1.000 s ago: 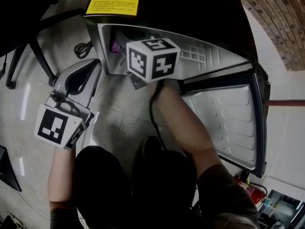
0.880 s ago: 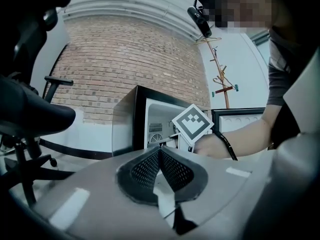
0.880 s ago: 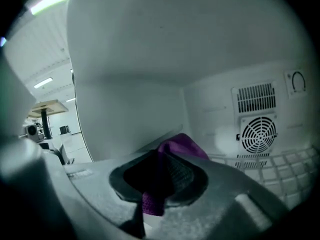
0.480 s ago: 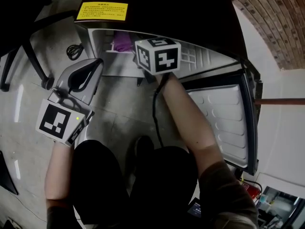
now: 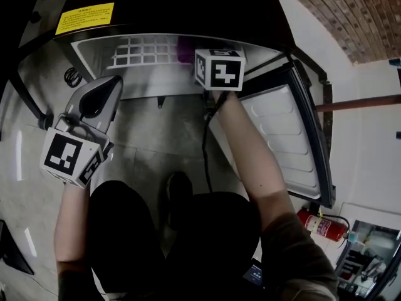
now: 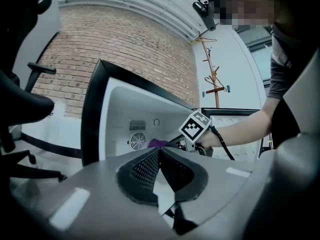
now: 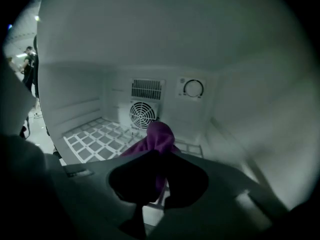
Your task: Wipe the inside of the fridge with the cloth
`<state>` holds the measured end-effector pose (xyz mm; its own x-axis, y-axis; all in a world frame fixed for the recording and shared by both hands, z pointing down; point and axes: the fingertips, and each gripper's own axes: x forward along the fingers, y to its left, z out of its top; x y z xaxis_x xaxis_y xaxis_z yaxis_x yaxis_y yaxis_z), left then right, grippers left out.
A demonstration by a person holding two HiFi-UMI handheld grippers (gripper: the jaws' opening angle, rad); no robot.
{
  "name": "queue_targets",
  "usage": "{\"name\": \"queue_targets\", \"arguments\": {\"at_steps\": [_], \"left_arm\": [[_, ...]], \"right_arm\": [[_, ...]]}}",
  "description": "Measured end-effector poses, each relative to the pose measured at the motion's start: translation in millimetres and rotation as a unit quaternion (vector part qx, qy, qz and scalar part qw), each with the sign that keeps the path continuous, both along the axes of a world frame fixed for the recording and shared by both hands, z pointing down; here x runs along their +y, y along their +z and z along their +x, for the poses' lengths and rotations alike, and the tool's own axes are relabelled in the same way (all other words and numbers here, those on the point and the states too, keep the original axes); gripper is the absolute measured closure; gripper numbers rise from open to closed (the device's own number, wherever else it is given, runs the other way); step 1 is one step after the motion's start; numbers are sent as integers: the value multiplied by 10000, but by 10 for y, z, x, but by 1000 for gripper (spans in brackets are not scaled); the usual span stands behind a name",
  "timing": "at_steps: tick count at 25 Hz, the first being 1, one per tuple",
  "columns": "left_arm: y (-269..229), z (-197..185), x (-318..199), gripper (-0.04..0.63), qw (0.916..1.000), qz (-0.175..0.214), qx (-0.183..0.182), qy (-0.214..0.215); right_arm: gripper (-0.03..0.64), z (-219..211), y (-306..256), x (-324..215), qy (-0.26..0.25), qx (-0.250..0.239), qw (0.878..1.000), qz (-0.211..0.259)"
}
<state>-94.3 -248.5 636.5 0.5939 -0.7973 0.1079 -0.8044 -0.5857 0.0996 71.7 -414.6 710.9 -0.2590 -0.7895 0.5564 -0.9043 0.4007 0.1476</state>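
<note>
Fridge [image 5: 150, 83] open in the head view, door [image 5: 282, 137] swung right. The right gripper [image 5: 216, 74] reaches past the front edge and the left gripper [image 5: 108, 86] hangs outside.

Left gripper view: jaws pressed together, empty.

Right gripper view: jaws clamped on the purple cloth [image 7: 159, 136] above the wire shelf [image 7: 95, 139], side walls well apart.

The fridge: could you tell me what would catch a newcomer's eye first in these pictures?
The purple cloth stands out most, pinched in the right gripper deep inside the white fridge, just in front of the round fan on its back wall. The left gripper hangs outside the fridge with jaws together on nothing, and the door stands wide open at the person's right.
</note>
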Motion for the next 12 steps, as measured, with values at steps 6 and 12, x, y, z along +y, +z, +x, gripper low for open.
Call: {"name": "queue_targets", "arguments": {"at_steps": [6, 12], "left_arm": [[34, 280, -77, 578, 9998, 13, 12, 205], [-14, 324, -103, 577, 9998, 55, 51, 206]], "right_arm": [[580, 503, -1, 98, 933, 39, 9956, 79], [580, 469, -206, 184, 1121, -773, 9894, 498]]}}
